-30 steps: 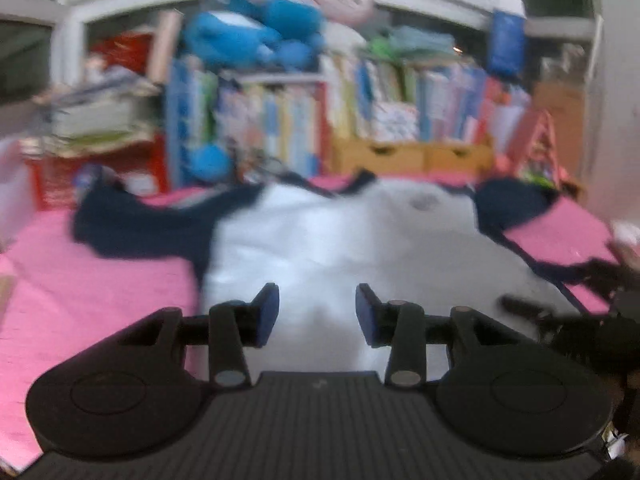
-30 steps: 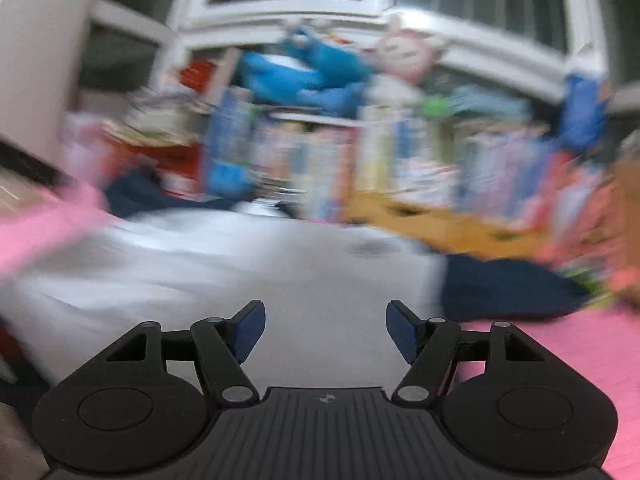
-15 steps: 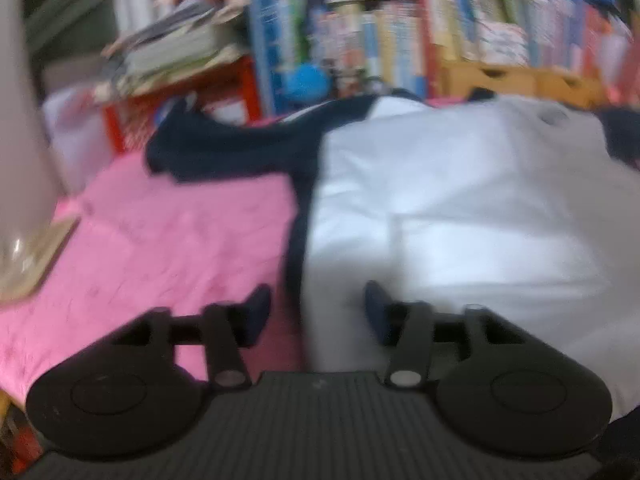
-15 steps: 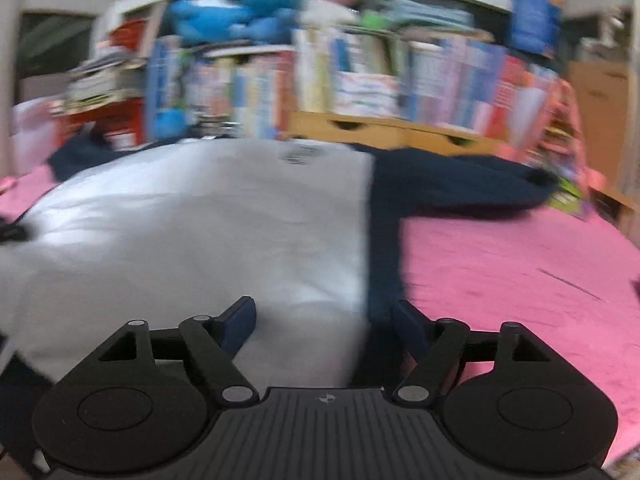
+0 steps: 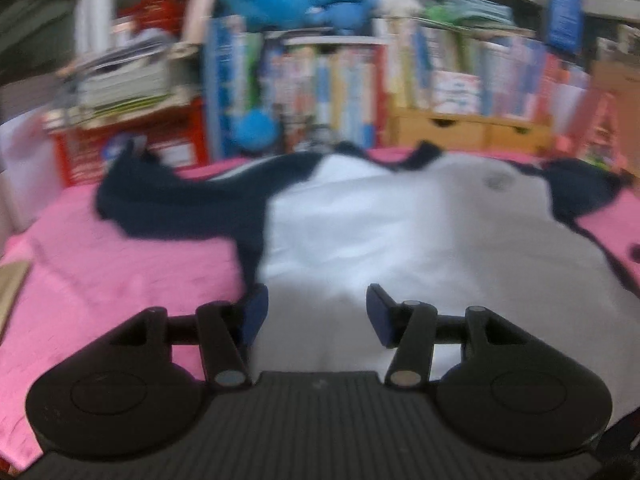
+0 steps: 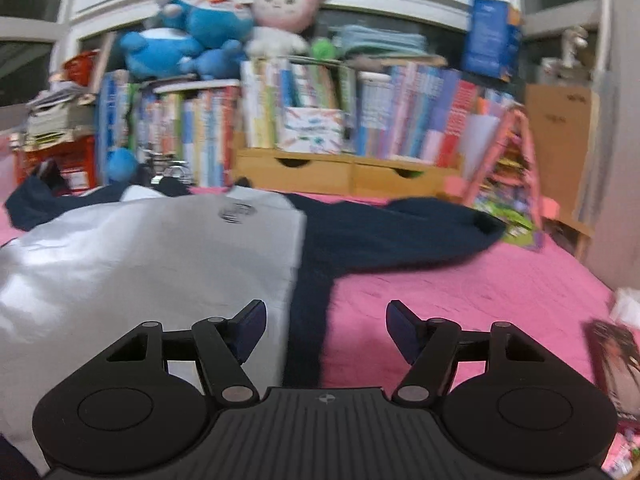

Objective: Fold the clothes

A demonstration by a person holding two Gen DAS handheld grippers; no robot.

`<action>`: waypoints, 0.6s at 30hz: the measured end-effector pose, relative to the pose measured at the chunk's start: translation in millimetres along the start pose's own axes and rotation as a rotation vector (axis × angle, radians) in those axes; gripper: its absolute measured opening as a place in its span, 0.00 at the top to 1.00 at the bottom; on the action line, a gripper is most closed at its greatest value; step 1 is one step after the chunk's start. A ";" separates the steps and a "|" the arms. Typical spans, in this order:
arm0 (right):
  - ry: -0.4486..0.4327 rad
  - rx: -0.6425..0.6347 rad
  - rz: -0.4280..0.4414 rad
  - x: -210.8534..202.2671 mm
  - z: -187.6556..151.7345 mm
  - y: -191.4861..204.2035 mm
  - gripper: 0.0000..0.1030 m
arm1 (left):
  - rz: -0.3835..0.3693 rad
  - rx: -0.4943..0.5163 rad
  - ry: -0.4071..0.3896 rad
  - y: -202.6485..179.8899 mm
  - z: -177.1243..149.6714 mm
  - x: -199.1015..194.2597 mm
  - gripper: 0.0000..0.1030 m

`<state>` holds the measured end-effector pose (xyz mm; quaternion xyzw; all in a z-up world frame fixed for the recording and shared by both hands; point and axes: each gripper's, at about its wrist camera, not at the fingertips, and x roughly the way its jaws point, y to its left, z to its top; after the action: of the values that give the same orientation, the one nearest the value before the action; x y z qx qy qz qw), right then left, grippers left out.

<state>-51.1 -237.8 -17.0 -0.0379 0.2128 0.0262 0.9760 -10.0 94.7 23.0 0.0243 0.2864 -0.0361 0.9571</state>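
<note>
A white shirt with navy sleeves lies spread flat on the pink cover. My left gripper hovers open over the shirt's lower left part; its left finger is near the navy side edge, and nothing is pinched. The left sleeve stretches out to the left. In the right wrist view my right gripper is over the right side of the shirt. Its jaws are closing, with the navy side strip lying between and below them, and the pads do not press on it. The right sleeve reaches right.
A crowded bookshelf with plush toys on top and wooden drawers stands behind the pink cover. A printed booklet lies at the right edge. A wooden piece shows at the left edge.
The left gripper has shifted toward the shirt's left side and its jaws stand wider than before. The right gripper has moved right, from over the white body to the navy right edge.
</note>
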 end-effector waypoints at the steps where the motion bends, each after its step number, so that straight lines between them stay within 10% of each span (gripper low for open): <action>1: -0.003 -0.012 0.023 1.4 2.7 6.0 0.35 | -0.033 0.021 0.004 -7.4 3.6 5.2 0.49; 9: -0.040 -0.074 0.202 0.2 20.3 55.4 0.35 | -0.246 0.162 0.108 -69.4 37.2 80.5 0.62; 18: 0.040 -0.028 0.251 27.6 -5.7 81.7 0.35 | -0.158 0.166 0.215 -122.8 85.9 217.3 0.67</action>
<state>-33.9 -156.0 -38.9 -0.0252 0.2347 0.1504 0.9600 207.8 -45.4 -28.0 0.0843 0.3844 -0.1320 0.9098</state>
